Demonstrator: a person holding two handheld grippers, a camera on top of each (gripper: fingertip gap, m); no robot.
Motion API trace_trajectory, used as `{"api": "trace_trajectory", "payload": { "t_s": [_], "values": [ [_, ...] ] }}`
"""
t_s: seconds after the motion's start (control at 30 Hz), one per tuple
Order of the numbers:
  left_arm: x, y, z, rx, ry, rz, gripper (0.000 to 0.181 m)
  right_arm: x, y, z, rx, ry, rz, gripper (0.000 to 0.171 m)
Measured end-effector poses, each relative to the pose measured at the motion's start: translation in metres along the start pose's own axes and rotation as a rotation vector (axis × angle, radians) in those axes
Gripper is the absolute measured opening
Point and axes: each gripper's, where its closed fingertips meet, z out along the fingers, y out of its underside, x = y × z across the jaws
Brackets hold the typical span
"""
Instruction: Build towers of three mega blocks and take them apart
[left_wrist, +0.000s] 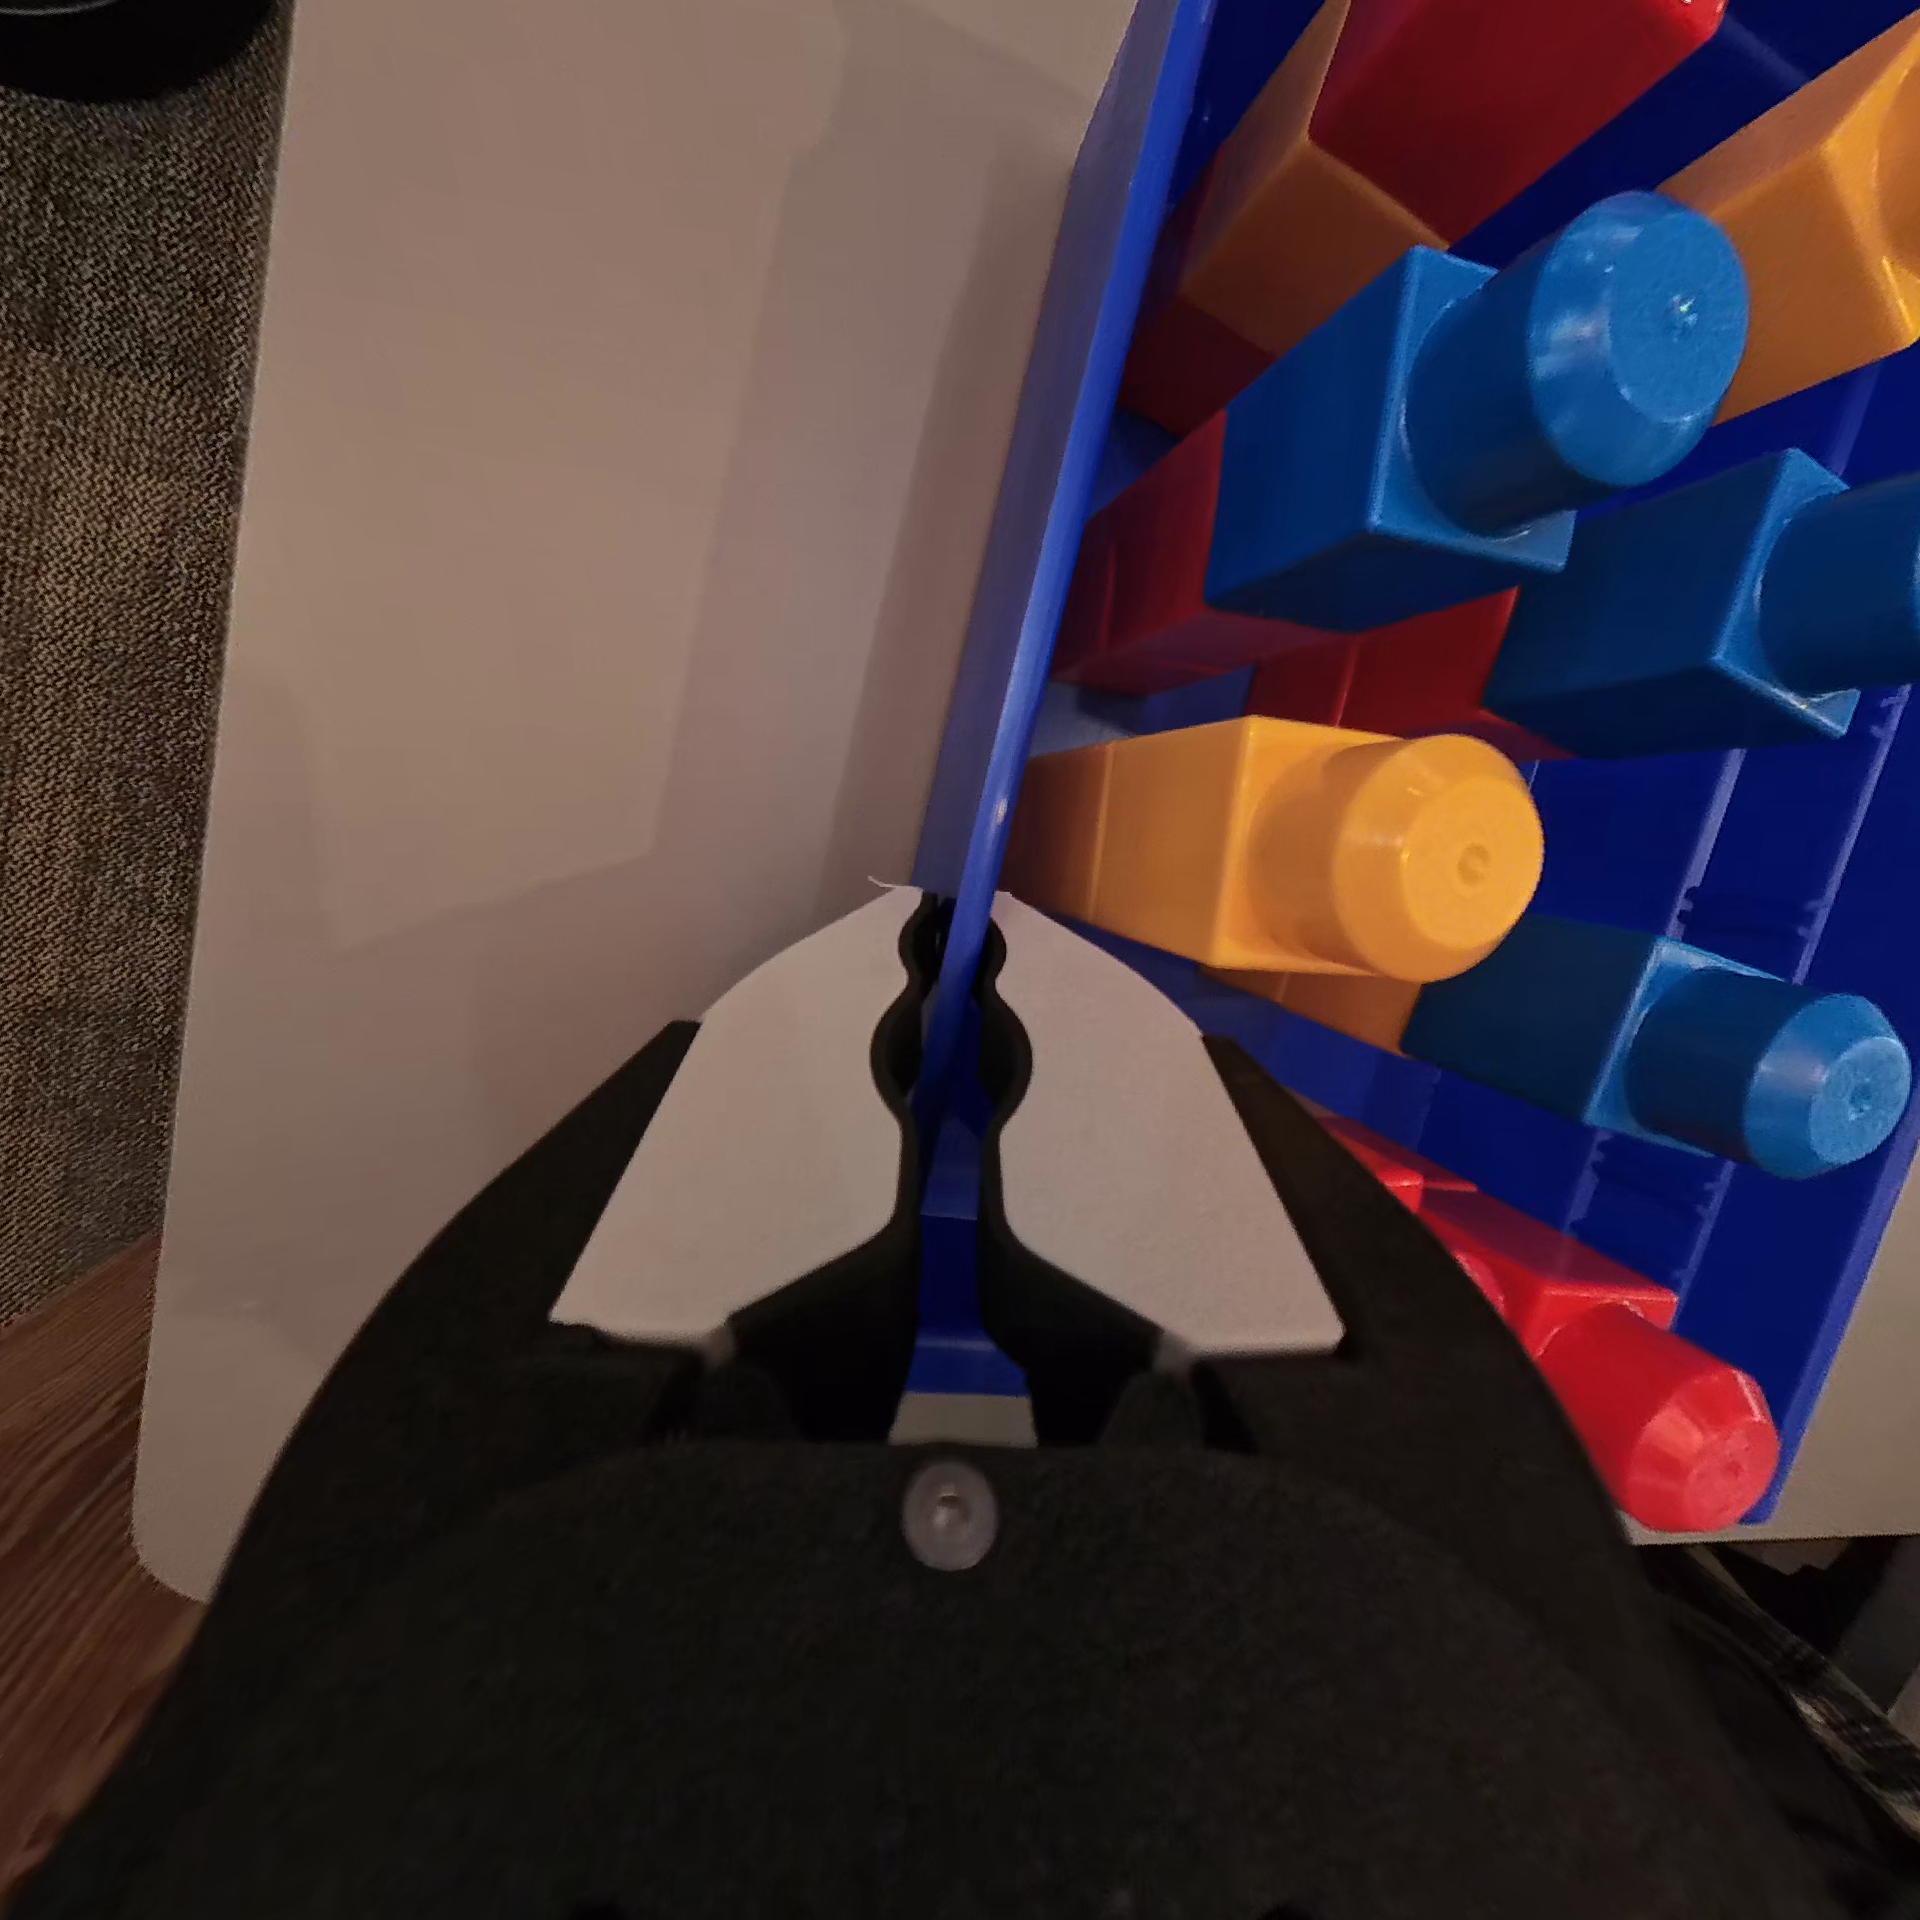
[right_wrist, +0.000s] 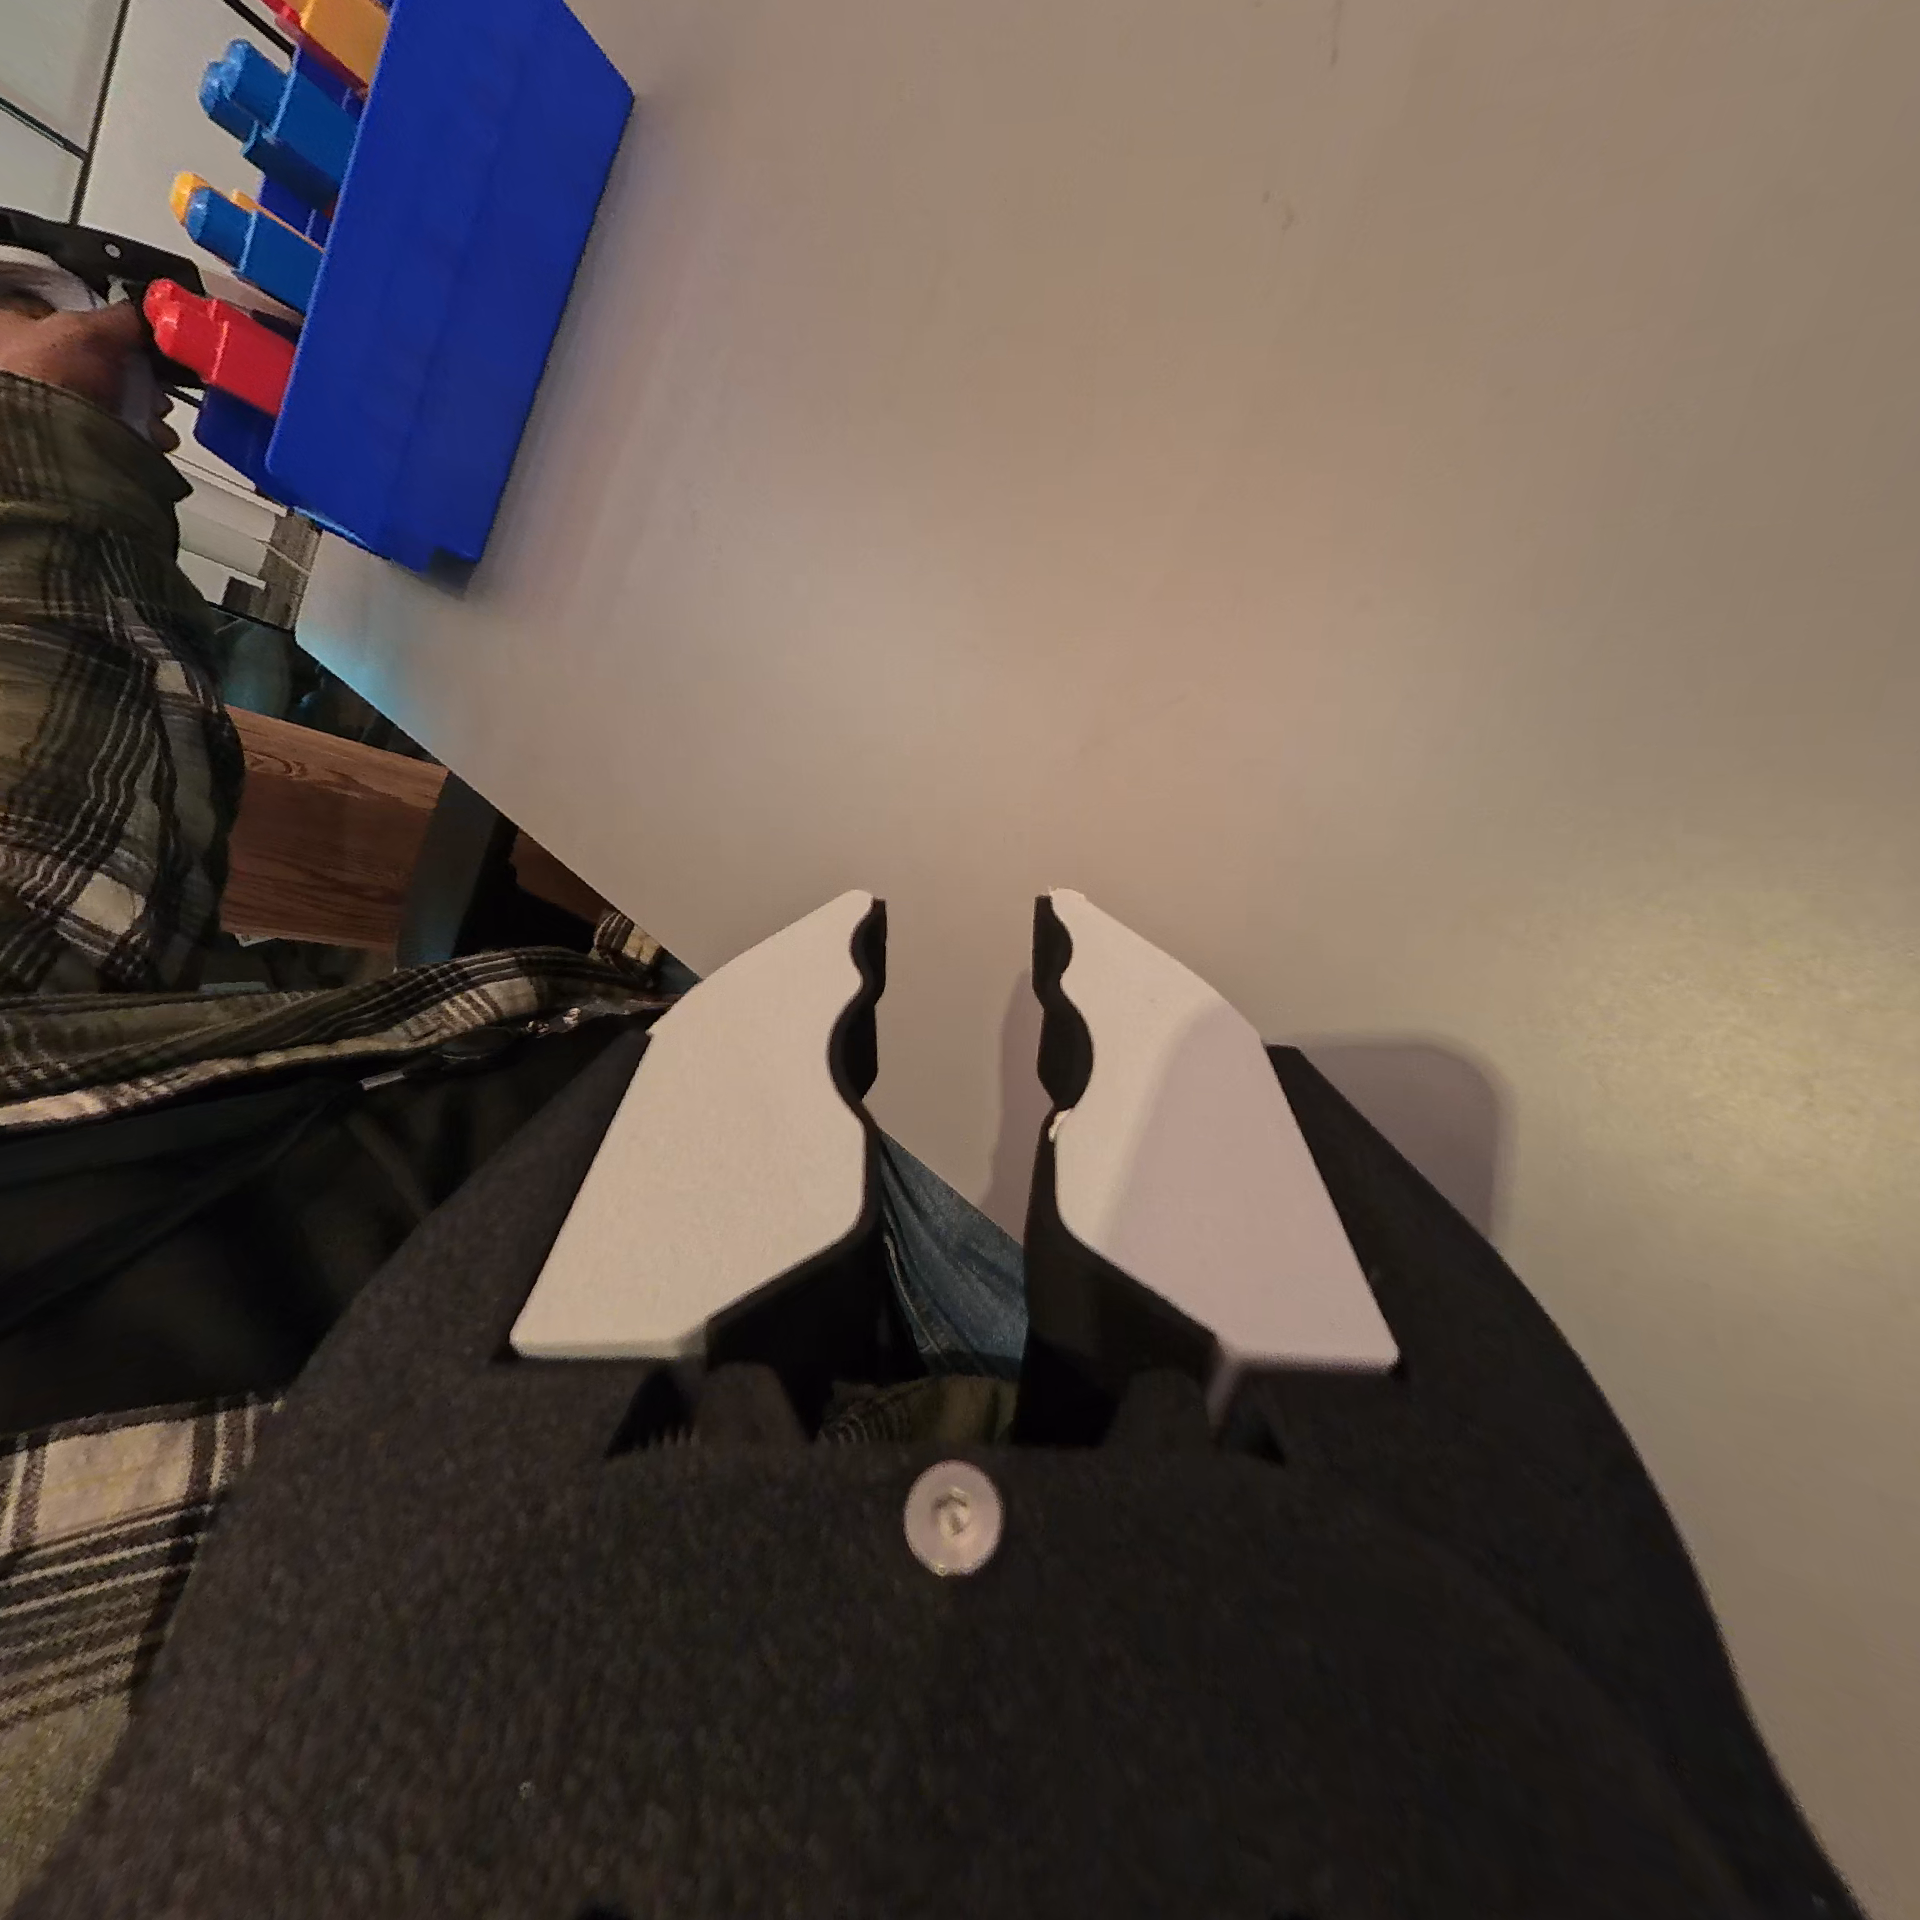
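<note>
- Bin (left_wrist: 1023, 665) wall is pinched by left gripper (left_wrist: 951, 935), jaws clamped on rim.
- Blocks (left_wrist: 1382, 862) are stacked inside bin, tipped on table (left_wrist: 582, 468).
- Right gripper (right_wrist: 961, 914) is held over table, narrowly parted, empty, well apart from bin (right_wrist: 447, 281).

Left gripper (left_wrist: 951, 940) jaws clamped tight; right gripper (right_wrist: 961, 909) jaws parted.

A white tabletop (right_wrist: 1195, 499) fills most of both views. A grey speckled carpet (left_wrist: 94, 623) borders its far edge in the left wrist view, with wood-grain flooring (left_wrist: 73, 1455) beside it. In the right wrist view, a plaid shirt sleeve (right_wrist: 94, 748) and blue denim (right_wrist: 951, 1278) show beside the table.
</note>
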Motion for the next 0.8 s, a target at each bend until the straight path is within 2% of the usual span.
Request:
{"api": "trace_trajectory", "payload": {
  "t_s": [0.8],
  "values": [
    [-0.018, -0.006, -0.002, 0.009, -0.006, -0.02, 0.005, -0.001, 0.0, 0.006, -0.02, 0.005, 0.004, 0.027]
  ]
}}
